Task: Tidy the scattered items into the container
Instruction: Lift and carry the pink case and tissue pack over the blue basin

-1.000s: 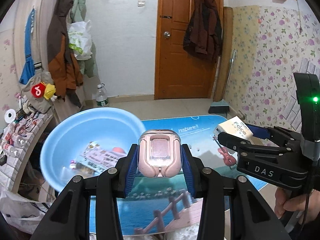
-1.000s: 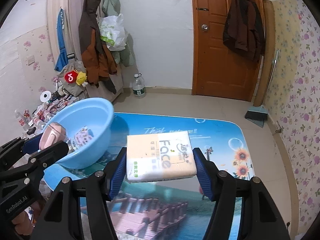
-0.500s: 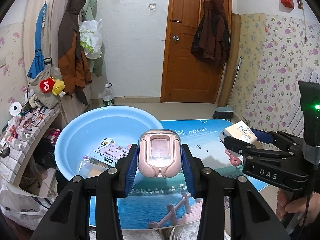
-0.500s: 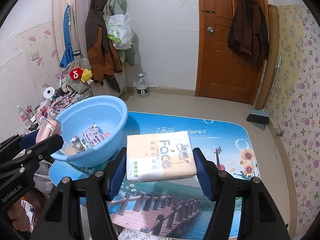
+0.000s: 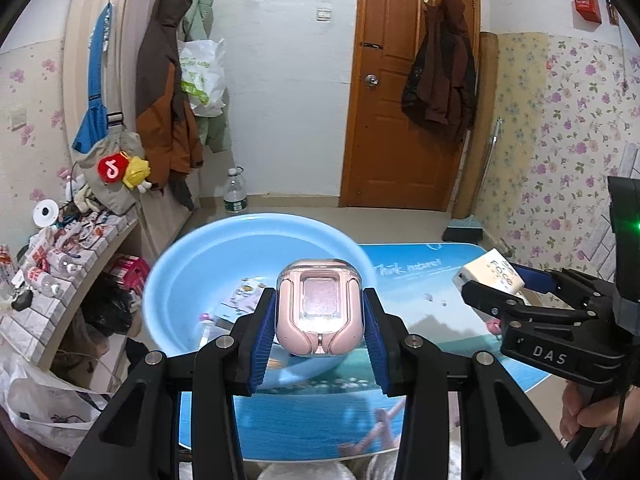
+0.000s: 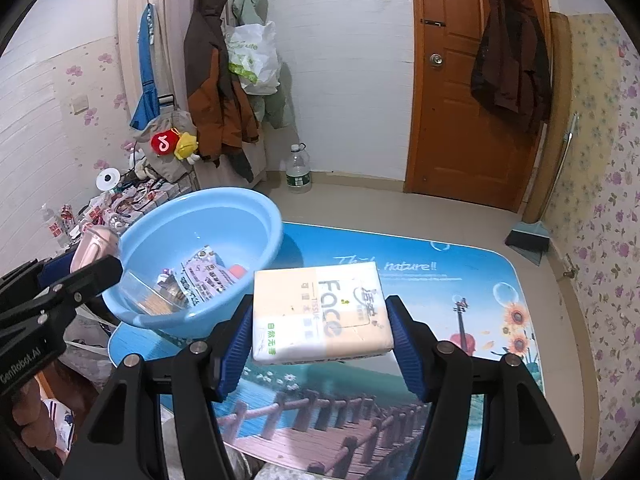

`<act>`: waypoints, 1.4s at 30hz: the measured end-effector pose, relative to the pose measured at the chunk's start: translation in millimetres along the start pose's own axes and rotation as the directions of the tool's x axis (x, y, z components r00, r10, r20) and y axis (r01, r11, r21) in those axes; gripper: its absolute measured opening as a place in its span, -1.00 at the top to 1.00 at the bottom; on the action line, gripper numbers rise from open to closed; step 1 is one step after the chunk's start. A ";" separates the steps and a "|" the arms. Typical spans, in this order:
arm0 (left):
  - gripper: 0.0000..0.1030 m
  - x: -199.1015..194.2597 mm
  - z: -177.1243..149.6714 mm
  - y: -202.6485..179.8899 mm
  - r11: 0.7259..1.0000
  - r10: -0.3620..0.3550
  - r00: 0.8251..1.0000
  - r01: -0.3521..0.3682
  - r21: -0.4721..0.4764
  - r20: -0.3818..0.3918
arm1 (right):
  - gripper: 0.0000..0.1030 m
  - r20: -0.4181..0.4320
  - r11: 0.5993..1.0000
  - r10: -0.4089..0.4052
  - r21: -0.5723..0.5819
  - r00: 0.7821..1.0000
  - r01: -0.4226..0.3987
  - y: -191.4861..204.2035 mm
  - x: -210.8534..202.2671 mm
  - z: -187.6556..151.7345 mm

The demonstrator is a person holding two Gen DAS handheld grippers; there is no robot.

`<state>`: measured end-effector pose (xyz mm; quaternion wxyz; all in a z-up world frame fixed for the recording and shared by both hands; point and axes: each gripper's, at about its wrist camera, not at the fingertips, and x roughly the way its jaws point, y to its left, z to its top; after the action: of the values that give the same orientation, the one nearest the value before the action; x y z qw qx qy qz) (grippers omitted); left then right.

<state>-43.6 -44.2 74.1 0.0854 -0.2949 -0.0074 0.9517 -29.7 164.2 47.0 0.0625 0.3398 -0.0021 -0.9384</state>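
My left gripper (image 5: 319, 328) is shut on a pink earbud case (image 5: 319, 312) and holds it in the air at the near rim of the light blue basin (image 5: 192, 264). My right gripper (image 6: 322, 322) is shut on a cream tissue pack (image 6: 320, 312) printed "Face", held above the table to the right of the basin (image 6: 240, 208). The basin holds several packets and small items (image 6: 202, 276). The right gripper with the pack also shows in the left wrist view (image 5: 490, 280), and the left gripper with the case in the right wrist view (image 6: 96, 256).
The table wears a blue scenic mat (image 6: 440, 280). A cluttered tiled shelf (image 5: 60, 256) stands to the left of the basin. Coats (image 6: 216, 92) hang on the wall, a water bottle (image 6: 298, 172) stands on the floor, and a brown door (image 6: 472, 80) and dustpan (image 6: 528, 238) are behind.
Both grippers have risen and drawn nearer the basin. The basin now sits more directly ahead of the left gripper and larger in view. Both grips are unchanged.
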 end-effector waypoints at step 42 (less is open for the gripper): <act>0.23 58.7 -5.1 107.2 0.993 0.099 0.991 -0.104 -0.054 -0.094 | -0.27 -0.059 0.983 0.138 -0.111 0.989 -0.144 107.9 102.1 39.7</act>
<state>-105.3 -140.2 30.1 0.0285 -0.3404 -0.0164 0.9397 -120.3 43.5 17.5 0.1483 0.3586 0.0296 -0.9212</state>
